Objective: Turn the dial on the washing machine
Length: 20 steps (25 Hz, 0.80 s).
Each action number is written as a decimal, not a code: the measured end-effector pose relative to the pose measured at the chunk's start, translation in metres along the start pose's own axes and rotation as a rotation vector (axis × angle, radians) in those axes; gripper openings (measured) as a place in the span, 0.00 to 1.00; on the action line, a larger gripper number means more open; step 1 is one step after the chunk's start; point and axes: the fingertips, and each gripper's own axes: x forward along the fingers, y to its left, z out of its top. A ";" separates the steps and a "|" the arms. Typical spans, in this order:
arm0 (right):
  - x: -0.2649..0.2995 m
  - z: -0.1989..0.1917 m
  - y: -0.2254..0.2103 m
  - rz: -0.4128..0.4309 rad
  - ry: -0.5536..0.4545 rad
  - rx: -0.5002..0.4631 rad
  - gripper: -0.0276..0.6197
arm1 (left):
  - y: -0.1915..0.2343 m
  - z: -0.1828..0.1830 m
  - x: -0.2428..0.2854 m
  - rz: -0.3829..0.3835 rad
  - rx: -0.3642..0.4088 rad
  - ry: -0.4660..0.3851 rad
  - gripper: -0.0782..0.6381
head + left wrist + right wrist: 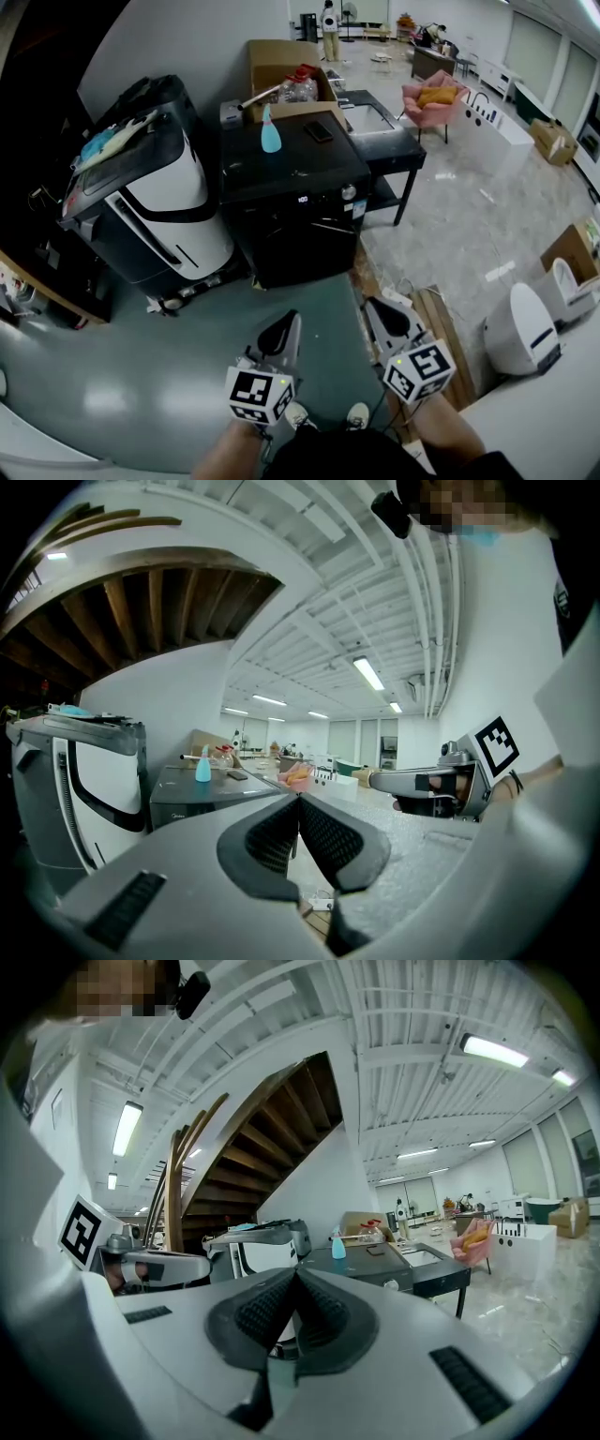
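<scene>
**A:** How are your grippers standing?

**B:** I'm holding both low in front of me, over the grey floor. The left gripper is pressing its jaws together, pad against pad, with nothing between them. The right gripper is doing the same (its own view shows the pads meeting in a tight line), and it is carrying nothing either.

**A:** And the washing machine?

**B:** The washing machine is standing ahead of me, well apart from both grippers, and neither is touching it. It's the black, boxy one, sitting between a white appliance on its left and a black table on its right. The dial is showing as a small pale knob at the top right of the front face.

**A:** Anything lying on top?

**B:** A blue spray bottle is standing upright on the lid, towards the back. A dark flat thing is lying near it (too small for me to tell what it is). A cardboard box is sitting behind the machine.

**A:** Which way are the jaws pointing?

**B:** Both are pointing forward, towards the machine's front.
</scene>
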 end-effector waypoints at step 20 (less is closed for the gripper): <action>0.097 -0.017 0.064 0.007 -0.019 -0.025 0.36 | 0.105 -0.019 -0.025 -0.042 0.006 0.024 0.39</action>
